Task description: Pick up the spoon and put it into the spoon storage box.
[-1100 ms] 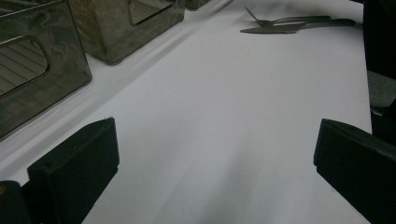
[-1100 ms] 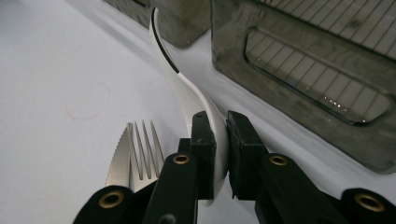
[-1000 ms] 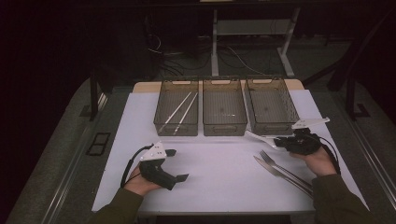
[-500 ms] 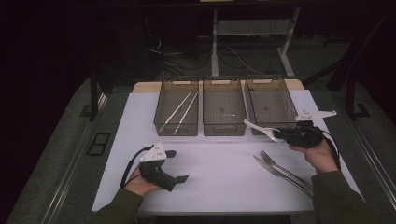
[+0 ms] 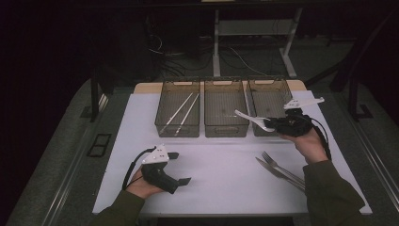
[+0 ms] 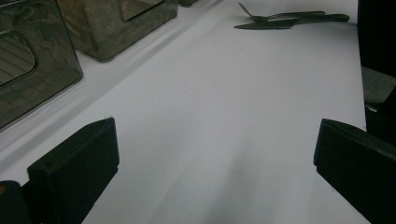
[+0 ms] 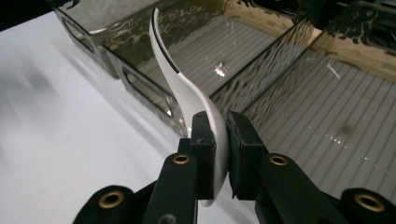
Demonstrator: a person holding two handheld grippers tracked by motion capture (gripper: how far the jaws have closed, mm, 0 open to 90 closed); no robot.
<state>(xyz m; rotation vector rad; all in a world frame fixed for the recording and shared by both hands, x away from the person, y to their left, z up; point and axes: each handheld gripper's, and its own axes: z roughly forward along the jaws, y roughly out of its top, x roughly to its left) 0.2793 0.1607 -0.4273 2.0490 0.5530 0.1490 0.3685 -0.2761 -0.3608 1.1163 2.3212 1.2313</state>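
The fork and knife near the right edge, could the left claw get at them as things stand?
Probably yes. The left claw is open and empty, and only bare white table lies between it and the fork and knife, though it is a long reach across.

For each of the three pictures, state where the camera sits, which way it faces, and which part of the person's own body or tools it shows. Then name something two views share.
High view: above the person's side, facing forward and down on the table; both forearms, left gripper, right gripper.
Left gripper view: on the left gripper, looking low across the table between its wide-apart jaws.
Right gripper view: on the right gripper, facing the bins; jaws clamp a white spoon.
Shared: high and left gripper views show the fork.
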